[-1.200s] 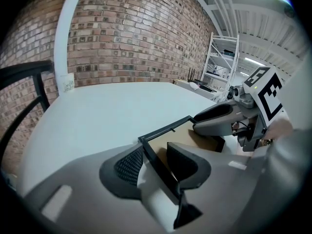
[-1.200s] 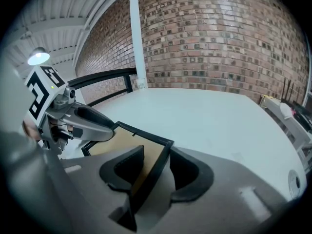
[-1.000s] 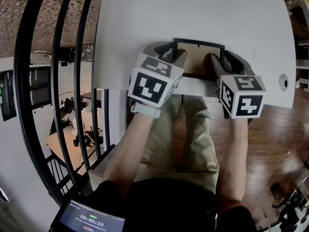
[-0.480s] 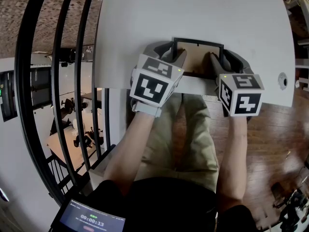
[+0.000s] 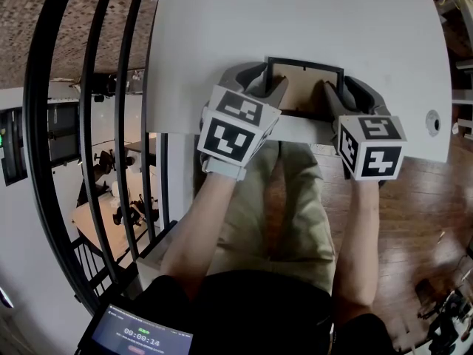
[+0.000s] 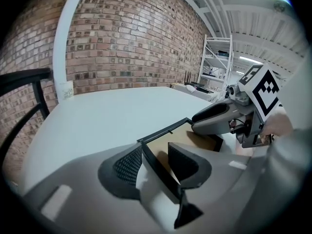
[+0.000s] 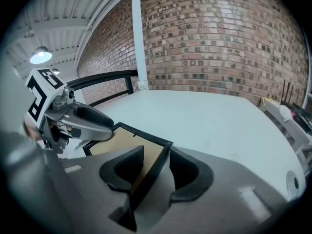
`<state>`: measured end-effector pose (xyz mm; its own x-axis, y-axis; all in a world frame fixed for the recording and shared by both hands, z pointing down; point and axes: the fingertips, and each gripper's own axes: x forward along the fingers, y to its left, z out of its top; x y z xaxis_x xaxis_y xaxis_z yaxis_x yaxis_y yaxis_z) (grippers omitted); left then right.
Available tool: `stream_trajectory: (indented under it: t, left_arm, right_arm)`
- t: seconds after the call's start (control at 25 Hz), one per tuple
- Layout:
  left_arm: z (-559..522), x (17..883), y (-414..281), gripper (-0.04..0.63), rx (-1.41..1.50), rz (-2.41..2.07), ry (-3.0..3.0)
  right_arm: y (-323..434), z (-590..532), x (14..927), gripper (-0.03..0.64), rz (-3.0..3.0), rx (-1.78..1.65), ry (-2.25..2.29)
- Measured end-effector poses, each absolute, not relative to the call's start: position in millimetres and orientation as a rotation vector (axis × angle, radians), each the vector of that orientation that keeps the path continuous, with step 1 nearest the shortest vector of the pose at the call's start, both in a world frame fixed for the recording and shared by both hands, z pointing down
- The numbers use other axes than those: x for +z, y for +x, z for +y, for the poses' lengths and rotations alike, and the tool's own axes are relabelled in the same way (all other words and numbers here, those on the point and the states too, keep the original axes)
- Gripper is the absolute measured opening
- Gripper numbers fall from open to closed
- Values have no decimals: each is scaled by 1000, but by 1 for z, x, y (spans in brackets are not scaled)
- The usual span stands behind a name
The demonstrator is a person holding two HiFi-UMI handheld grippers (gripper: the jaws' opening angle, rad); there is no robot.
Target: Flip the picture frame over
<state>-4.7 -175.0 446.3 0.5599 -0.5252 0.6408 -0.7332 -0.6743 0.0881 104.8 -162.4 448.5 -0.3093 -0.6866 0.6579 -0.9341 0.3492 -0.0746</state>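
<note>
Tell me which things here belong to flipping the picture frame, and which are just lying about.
Part of the job:
- picture frame, backing up
- left hand-held gripper, jaws just opened wider, frame's left edge between them
- right hand-held gripper, astride the right edge
- white table

Just there:
- black railing
- round grommet in the tabletop
- timer screen

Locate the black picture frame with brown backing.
The black picture frame lies backing up at the white table's near edge, centre of the head view. The left gripper, fingers just opened wider, and the right gripper each straddle a side rail.
</note>
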Motion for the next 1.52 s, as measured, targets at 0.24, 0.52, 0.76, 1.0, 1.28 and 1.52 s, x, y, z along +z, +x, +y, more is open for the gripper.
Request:
stream_trajectory:
  t: [0.24,0.52,0.76,1.0,1.28,1.52]
  left_arm:
    - [-174,434,-10,178,805,-1055,2465]
    - [-157,412,-14,178,771,-1065,2499]
    - [-146,383,-9,176,665,-1096,2573]
    - [-126,352,-3,163,603,-1098,2618]
    - [-101,324,-2,156,571,-1088,2654]
    - [-76,299,-2,149,553,-1083,2686]
  right_arm:
    - [103,-160,434,153,-2113,584,1422]
    - [92,-144,411,153,-2137,546,1419]
    - [92,-133,392,153,-2163,506,1427]
    - [84,-114,368,153,-2181,480,1413]
    - [74,-91,336,152,-2217,437,1417]
    - [70,-66,310,150,-2237,394,1419]
